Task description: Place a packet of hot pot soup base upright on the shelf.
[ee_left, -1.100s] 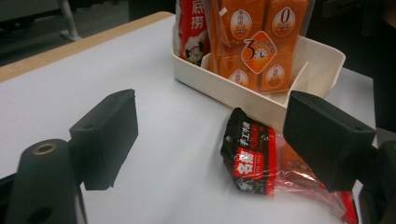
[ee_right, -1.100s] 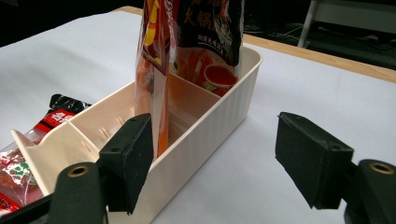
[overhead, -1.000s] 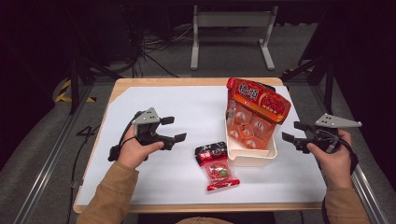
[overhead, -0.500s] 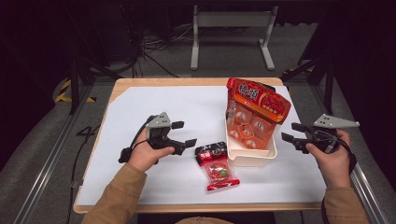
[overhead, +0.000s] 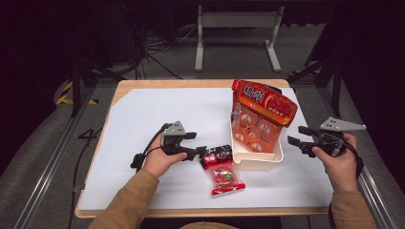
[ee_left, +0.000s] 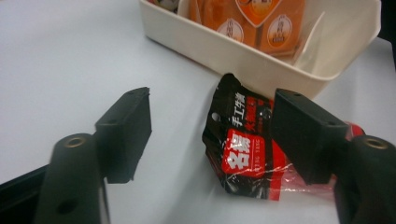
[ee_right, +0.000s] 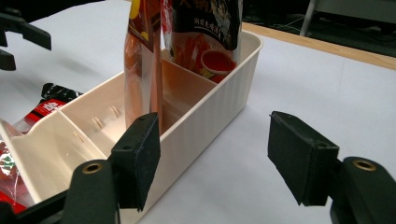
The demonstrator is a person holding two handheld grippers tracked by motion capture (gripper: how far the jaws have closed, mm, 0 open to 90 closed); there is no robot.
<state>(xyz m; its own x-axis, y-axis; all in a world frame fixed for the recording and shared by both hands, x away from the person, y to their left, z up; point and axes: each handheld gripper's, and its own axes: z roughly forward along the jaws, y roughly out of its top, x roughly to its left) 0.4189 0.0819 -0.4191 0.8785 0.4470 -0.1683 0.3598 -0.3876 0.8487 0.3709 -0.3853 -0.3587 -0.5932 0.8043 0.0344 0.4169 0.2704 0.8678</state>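
A small snack packet [overhead: 220, 168], black at the top and red and clear below, lies flat on the white mat just in front of the cream bin [overhead: 255, 160]. My left gripper [overhead: 197, 144] is low at the packet's black end; in the left gripper view the packet [ee_left: 243, 154] lies between the jaws, which have just been closing and stand open [ee_left: 212, 112] without pressing it. An orange bag [overhead: 261, 109] stands upright in the bin. My right gripper [overhead: 300, 135] hovers open just right of the bin [ee_right: 205, 107]; its jaws have just been opening slightly, gripping nothing.
The white mat [overhead: 143, 119] covers a wooden table [overhead: 191, 84]. A dark-printed bag [ee_right: 205, 28] stands behind the orange one [ee_right: 142, 60] in the bin, whose near compartments have thin dividers. A metal stand [overhead: 236, 28] and cables lie on the floor beyond.
My left hand has moved right and down across the mat to the packet's black end, its jaws now narrower. The right hand has kept still beside the bin.
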